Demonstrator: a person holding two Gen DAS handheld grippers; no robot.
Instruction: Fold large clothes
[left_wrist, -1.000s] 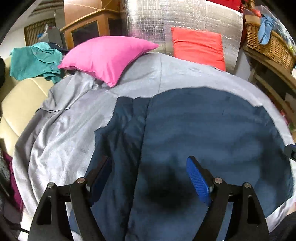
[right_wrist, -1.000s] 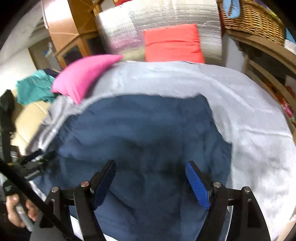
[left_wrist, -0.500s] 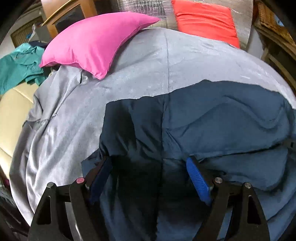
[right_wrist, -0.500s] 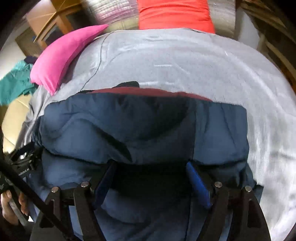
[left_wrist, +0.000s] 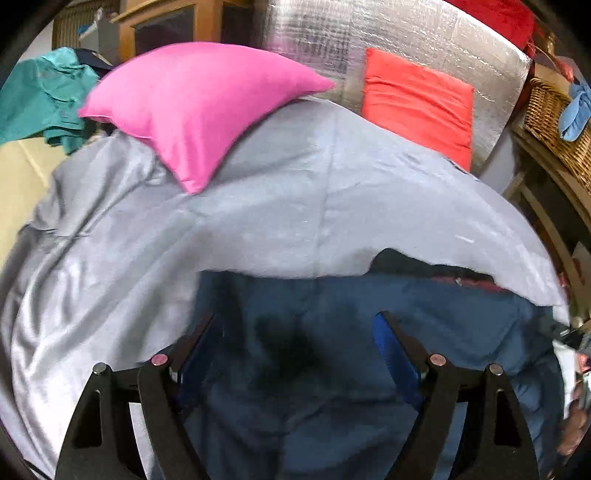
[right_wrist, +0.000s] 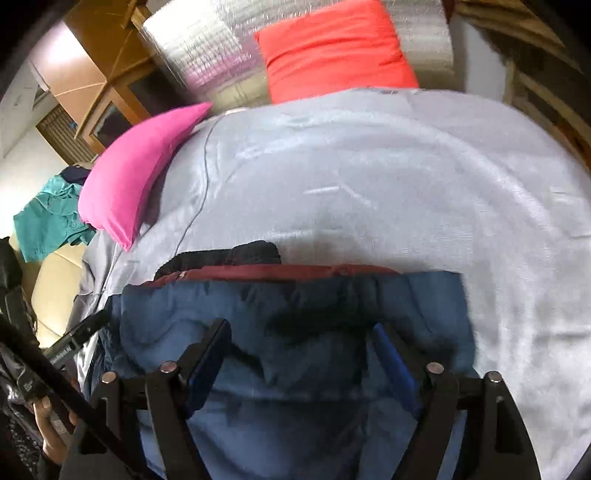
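Observation:
A navy blue padded jacket (left_wrist: 332, 332) lies on the grey bedspread (left_wrist: 258, 221), folded over on itself toward me. Its dark red lining (right_wrist: 295, 271) and a black part (right_wrist: 236, 254) show along its far edge in the right wrist view. My left gripper (left_wrist: 295, 350) is open with its jaws wide apart over the left part of the jacket. My right gripper (right_wrist: 299, 354) is open over the right part of the jacket (right_wrist: 332, 406). Neither gripper holds fabric that I can see.
A pink pillow (left_wrist: 199, 107) and an orange-red pillow (left_wrist: 417, 99) lie at the head of the bed against a silver panel (left_wrist: 369, 37). Teal clothes (left_wrist: 40, 92) lie at the left. A wicker basket (left_wrist: 554, 118) stands on shelves at the right.
The jacket's far edge has come toward me, doubling the jacket over and baring more grey bedspread; red lining now shows. Both grippers stayed open over the jacket.

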